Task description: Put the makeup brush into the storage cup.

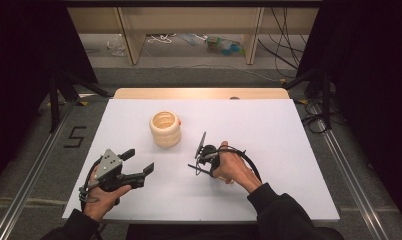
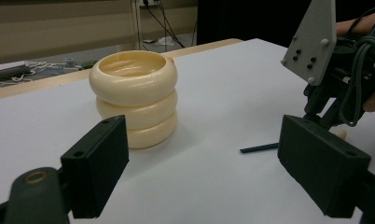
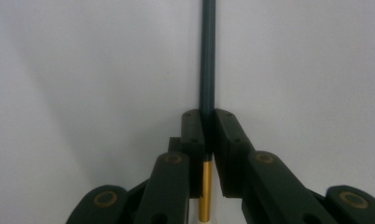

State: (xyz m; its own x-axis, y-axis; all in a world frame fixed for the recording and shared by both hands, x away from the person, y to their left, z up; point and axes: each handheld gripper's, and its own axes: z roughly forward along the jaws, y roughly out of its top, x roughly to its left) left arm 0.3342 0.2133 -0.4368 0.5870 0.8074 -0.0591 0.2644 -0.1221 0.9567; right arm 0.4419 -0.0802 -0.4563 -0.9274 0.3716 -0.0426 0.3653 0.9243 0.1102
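High view: at the near left the left gripper [image 1: 139, 162] hovers over the white table [image 1: 289, 150] with its black jaws wide apart and nothing between them. Just beyond it, toward the middle, stands a cream holder [image 1: 165, 129], three glossy stacked rings of smooth plastic or ceramic, hollow and open on top. Right of it the right gripper [image 1: 198, 162] points down, its jaws clamped on a thin dark pencil [image 3: 206, 56] with a gold ferrule [image 3: 204, 191] lying on the table. The pencil looks light, stiff and slippery-smooth; held near the ferrule end, its long tip may swing, so a firm pinch suits it.
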